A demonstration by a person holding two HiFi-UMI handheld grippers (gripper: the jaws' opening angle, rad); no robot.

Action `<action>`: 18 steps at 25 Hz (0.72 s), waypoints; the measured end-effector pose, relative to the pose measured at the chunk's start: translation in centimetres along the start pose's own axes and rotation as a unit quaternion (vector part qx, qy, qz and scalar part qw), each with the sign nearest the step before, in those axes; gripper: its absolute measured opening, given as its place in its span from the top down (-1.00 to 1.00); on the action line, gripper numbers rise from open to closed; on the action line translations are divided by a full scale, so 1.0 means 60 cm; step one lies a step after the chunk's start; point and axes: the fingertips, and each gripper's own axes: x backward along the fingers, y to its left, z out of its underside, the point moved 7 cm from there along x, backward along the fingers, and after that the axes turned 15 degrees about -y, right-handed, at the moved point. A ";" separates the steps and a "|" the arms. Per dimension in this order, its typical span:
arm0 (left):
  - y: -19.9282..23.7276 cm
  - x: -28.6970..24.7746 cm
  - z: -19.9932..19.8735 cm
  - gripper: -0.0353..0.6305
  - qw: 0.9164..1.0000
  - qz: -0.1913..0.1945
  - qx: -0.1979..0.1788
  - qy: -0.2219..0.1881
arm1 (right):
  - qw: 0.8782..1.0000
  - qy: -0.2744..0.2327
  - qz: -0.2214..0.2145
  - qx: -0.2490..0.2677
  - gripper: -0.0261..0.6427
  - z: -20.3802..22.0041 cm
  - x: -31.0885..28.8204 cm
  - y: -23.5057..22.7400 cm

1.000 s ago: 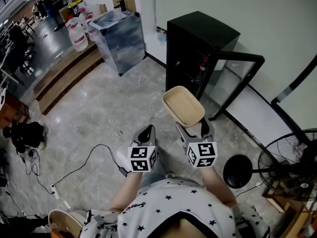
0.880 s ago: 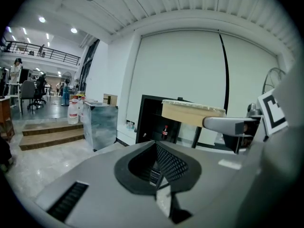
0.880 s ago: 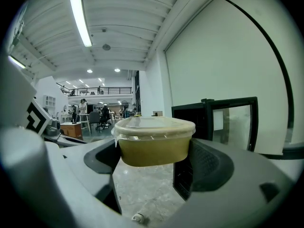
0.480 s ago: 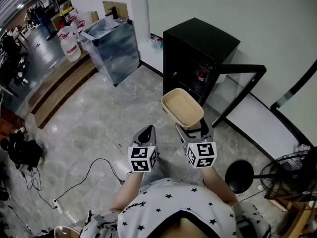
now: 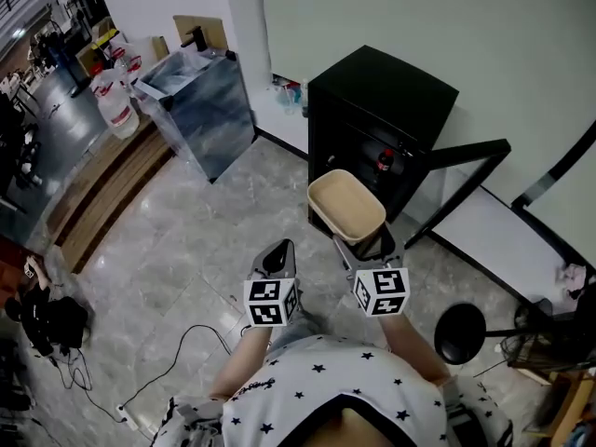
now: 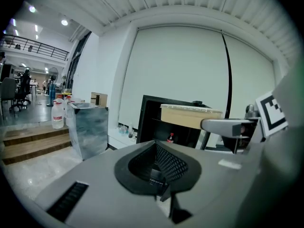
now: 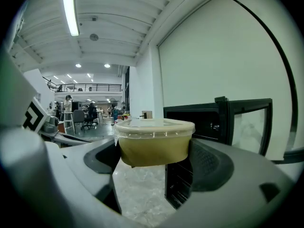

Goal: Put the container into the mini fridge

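A lidded tan container (image 5: 345,204) (image 7: 153,142) is held level in my right gripper (image 5: 366,242) (image 7: 154,160), which is shut on it, a short way in front of the black mini fridge (image 5: 377,115) (image 7: 199,122). The fridge's glass door (image 5: 453,189) (image 7: 247,125) stands open to the right, and a bottle (image 5: 386,159) stands on a shelf inside. My left gripper (image 5: 273,261) (image 6: 159,184) hangs beside the right one, shut and empty. In the left gripper view the container (image 6: 190,115) shows at the right before the fridge (image 6: 164,122).
A metal-clad box (image 5: 200,101) (image 6: 88,129) stands left of the fridge. Wooden steps (image 5: 102,180) with water jugs (image 5: 116,110) lie farther left. A round black stand base (image 5: 461,333) sits on the marble floor at the right. A cable (image 5: 177,352) runs over the floor at lower left.
The fridge has come closer and more central in the head view as I step toward it. Both grippers hold their pose, with the container still in the right one.
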 end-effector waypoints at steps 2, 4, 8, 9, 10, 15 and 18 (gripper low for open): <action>0.024 -0.024 -0.009 0.86 1.000 0.008 0.002 0.001 | 1.000 0.000 0.008 0.001 -0.42 0.001 -0.028 0.004; 0.046 -0.046 -0.015 0.86 1.000 0.016 0.001 0.002 | 1.000 -0.001 0.016 0.003 -0.42 0.003 -0.054 0.008; 0.087 -0.088 -0.020 0.86 0.999 0.033 0.000 0.007 | 0.999 -0.002 0.032 0.004 -0.42 0.010 -0.103 0.014; 0.097 -0.098 -0.021 0.86 0.999 0.037 0.000 0.007 | 0.999 -0.003 0.036 0.004 -0.42 0.012 -0.115 0.016; 0.106 -0.107 -0.022 0.86 0.999 0.041 0.000 0.008 | 0.999 -0.003 0.040 0.006 -0.42 0.013 -0.126 0.017; 0.148 -0.154 -0.028 0.86 0.998 0.062 0.001 0.010 | 0.998 -0.006 0.060 0.013 -0.42 0.021 -0.177 0.021; 0.173 -0.184 -0.029 0.86 0.997 0.073 0.001 0.011 | 0.997 -0.009 0.076 0.014 -0.42 0.028 -0.207 0.018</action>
